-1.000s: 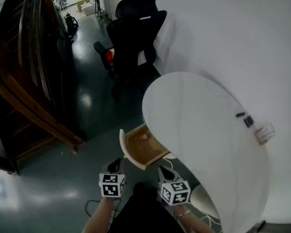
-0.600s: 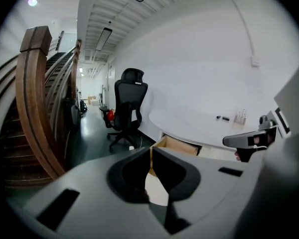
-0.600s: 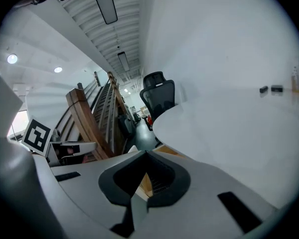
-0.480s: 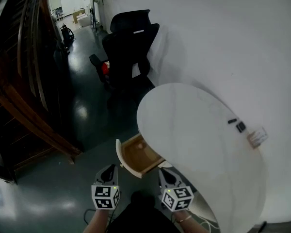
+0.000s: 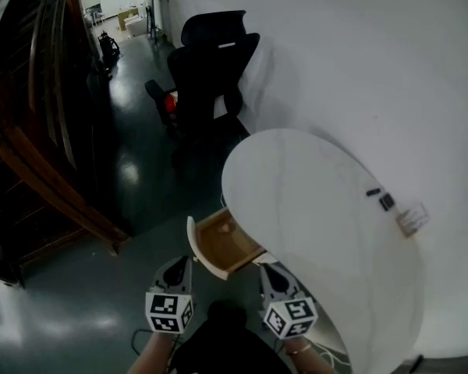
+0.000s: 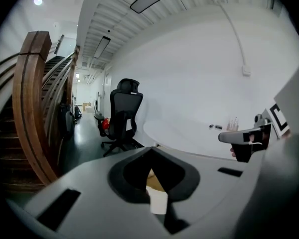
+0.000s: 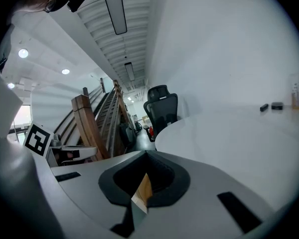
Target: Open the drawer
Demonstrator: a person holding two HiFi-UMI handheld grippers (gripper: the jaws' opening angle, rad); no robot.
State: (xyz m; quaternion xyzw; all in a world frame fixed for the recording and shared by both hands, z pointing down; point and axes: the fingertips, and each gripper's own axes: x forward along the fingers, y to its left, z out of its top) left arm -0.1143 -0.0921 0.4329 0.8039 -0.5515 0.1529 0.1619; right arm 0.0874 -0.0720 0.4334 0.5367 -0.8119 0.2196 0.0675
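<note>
Drawer (image 5: 225, 240) pulled open, just beyond left gripper (image 5: 178, 267) and right gripper (image 5: 268, 271), both closed, empty.

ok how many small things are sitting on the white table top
3, all near the wall side of the white table: a thin dark item, a second dark item beside it, and a pale card-like piece next along.

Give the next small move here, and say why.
Probably just draw both grippers back: the drawer already stands pulled out from under the white table, and the left gripper and right gripper hang clear of it, jaws together.
</note>
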